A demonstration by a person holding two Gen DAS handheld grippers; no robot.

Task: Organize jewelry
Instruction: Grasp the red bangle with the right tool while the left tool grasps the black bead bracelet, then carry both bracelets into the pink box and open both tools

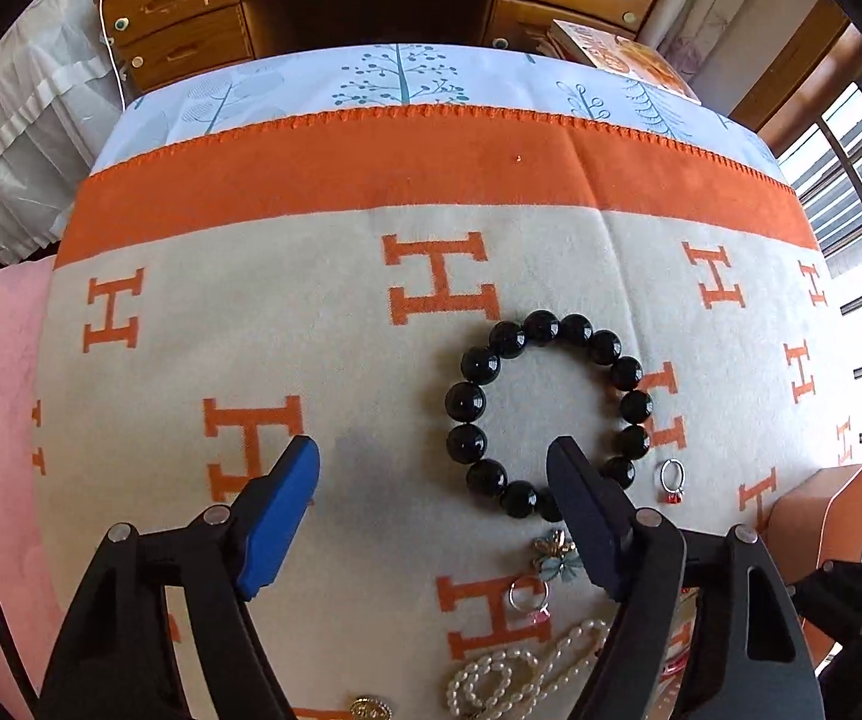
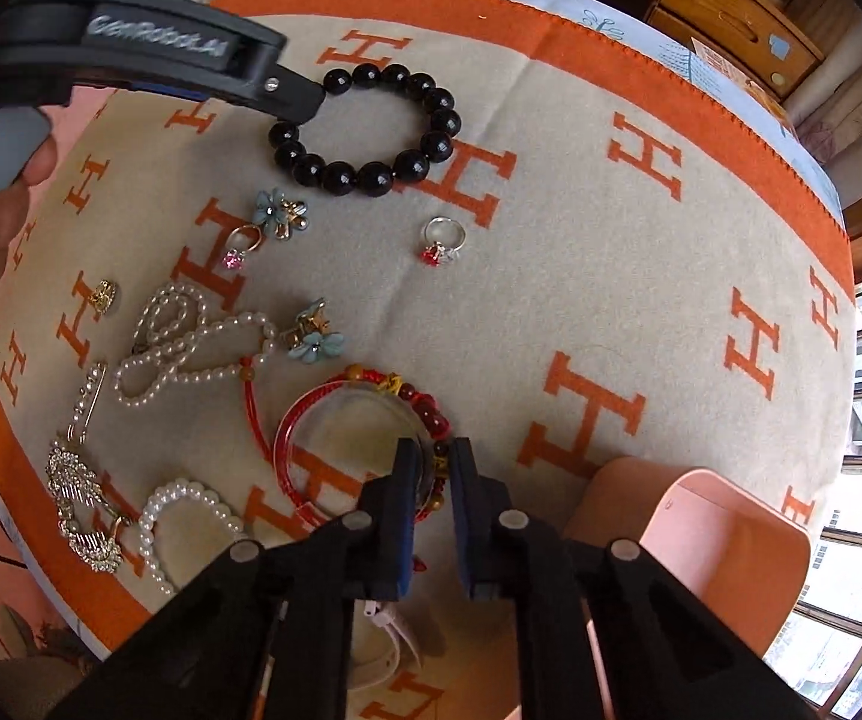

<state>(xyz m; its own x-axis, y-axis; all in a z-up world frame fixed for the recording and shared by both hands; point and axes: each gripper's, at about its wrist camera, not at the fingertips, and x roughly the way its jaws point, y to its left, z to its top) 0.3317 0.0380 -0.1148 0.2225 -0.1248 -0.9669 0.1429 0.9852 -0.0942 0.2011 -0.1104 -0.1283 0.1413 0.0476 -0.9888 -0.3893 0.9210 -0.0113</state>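
Pinching the red bead bracelet (image 2: 371, 438) at its near right edge, my right gripper (image 2: 435, 462) has its jaws nearly together on the beads. Bracelet lies on the H-patterned blanket (image 2: 580, 276), just left of the pink box (image 2: 730, 540); box contents not visible. My left gripper (image 1: 433, 456) sits wide apart over the blanket, its right finger overlapping the near rim of the black bead bracelet (image 1: 544, 414). Red-stone ring (image 1: 672, 480) just right of it; pearl strand (image 1: 526, 672) nearer me.
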